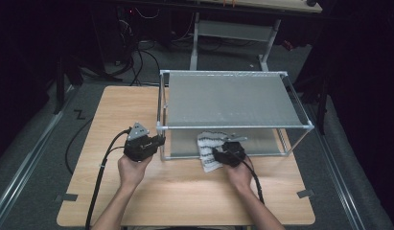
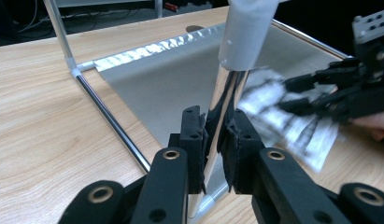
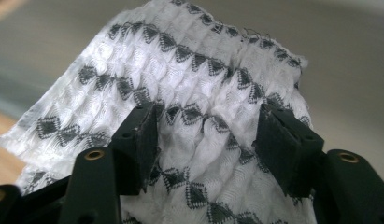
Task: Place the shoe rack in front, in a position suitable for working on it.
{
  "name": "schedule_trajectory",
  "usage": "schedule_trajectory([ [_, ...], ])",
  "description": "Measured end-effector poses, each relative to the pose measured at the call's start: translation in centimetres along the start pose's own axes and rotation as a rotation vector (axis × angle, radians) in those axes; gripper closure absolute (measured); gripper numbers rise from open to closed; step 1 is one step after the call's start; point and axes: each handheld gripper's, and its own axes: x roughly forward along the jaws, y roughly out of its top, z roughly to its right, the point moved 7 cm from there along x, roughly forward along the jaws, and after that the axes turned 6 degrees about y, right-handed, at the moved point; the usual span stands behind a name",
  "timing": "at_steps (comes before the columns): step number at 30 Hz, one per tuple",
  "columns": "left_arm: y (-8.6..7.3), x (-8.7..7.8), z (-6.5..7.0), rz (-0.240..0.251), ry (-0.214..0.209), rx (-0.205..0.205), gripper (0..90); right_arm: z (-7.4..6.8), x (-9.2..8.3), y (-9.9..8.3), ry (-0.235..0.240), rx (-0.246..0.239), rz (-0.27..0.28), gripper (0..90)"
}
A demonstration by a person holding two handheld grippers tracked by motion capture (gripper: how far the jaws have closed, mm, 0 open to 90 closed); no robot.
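Note:
A white cloth with dark diamond patterns lies half on the lower grey shelf of a metal-framed rack and half on the table. My right gripper stands open, its jaws wide on either side of the bunched cloth, pads not pressing it. In the high view this right gripper sits at the rack's front edge. My left gripper is shut on the rack's shiny front-left post; the high view shows that left gripper at the same corner post.
The rack has an upper grey shelf over the lower one and stands on the right half of a wooden table. Cables trail from both grippers toward the table's front edge. Beyond the table are dark floor and another stand.

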Motion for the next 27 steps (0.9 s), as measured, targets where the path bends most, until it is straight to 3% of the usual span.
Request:
schedule_trajectory([
  [8,0.0,0.0,0.0,-0.001,-0.003,-0.005,79.1,7.8,-2.7,-2.2,-0.120,0.077,0.005,35.8],
  [9,0.0,0.0,0.0,-0.001,-0.003,-0.005,79.1,7.8,-2.7,-2.2,-0.120,0.077,0.005,35.8],
  [10,-0.1,0.0,0.0,-0.001,-0.003,-0.005,79.1,9.8,-3.4,-2.8,-0.162,0.119,0.006,35.6],
  [12,-0.1,0.0,0.0,-0.001,-0.004,-0.004,79.1,11.1,-3.9,-3.2,-0.179,0.148,0.008,35.5],
  [13,-0.1,0.0,0.0,0.001,-0.004,-0.006,79.1,11.1,-3.9,-3.2,-0.179,0.148,0.008,35.5],
  [14,-0.1,0.0,0.0,0.005,-0.005,-0.011,79.0,12.5,-4.4,-3.5,-0.208,0.163,0.013,35.5],
  [18,-0.2,0.1,0.0,0.013,-0.003,-0.013,79.0,13.7,-4.9,-4.0,-0.225,0.215,0.024,35.5],
  [20,-0.2,0.1,0.0,0.012,-0.004,-0.013,79.0,13.7,-4.9,-4.0,-0.227,0.218,0.028,35.6],
  [21,-0.2,0.1,0.0,0.012,-0.004,-0.012,79.0,13.1,-4.7,-3.9,-0.249,0.204,0.024,36.3],
  [23,-0.2,0.1,0.0,0.012,-0.004,-0.012,79.0,12.3,-4.4,-3.7,-0.220,0.199,0.028,36.3],
  [27,-0.2,0.1,0.0,0.007,-0.004,-0.011,79.0,9.7,-3.3,-2.9,-0.177,0.147,0.017,36.8],
])
